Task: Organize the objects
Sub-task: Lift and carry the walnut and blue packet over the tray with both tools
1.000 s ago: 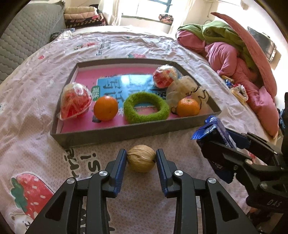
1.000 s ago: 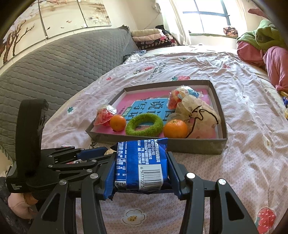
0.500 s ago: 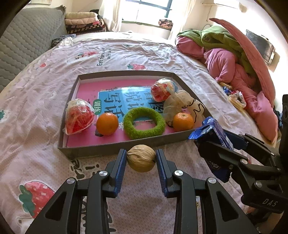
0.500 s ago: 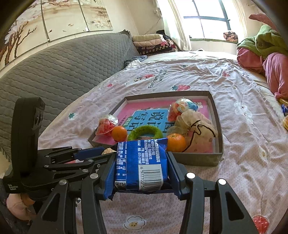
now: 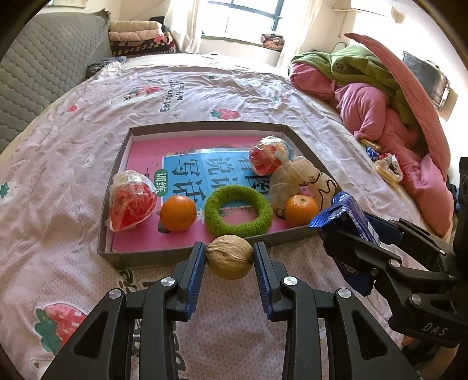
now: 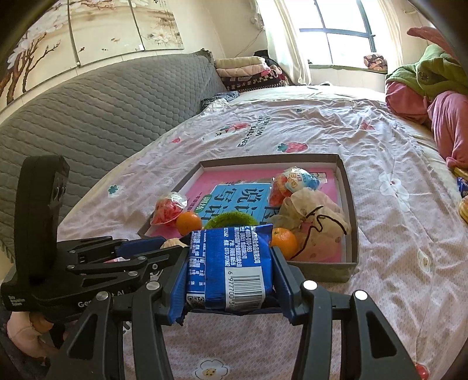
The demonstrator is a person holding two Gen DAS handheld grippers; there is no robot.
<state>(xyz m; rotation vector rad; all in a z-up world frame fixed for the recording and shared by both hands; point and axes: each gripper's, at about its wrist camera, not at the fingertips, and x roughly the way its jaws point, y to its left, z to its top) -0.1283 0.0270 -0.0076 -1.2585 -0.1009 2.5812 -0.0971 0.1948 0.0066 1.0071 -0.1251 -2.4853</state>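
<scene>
Bright daylight from the blown-out window (image 5: 248, 20); sharp focus, strong fisheye bending and dark corners.

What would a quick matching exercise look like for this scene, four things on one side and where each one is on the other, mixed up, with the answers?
Things:
1. walnut
2. blue snack packet
3. green ring
4. drawstring pouch

Places:
A. lying flat in the tray, between the two oranges
B. held in the right gripper
C. in the tray, near its right wall
D. held in the left gripper

Pairs: 1-D, 2-B, 3-A, 4-C
</scene>
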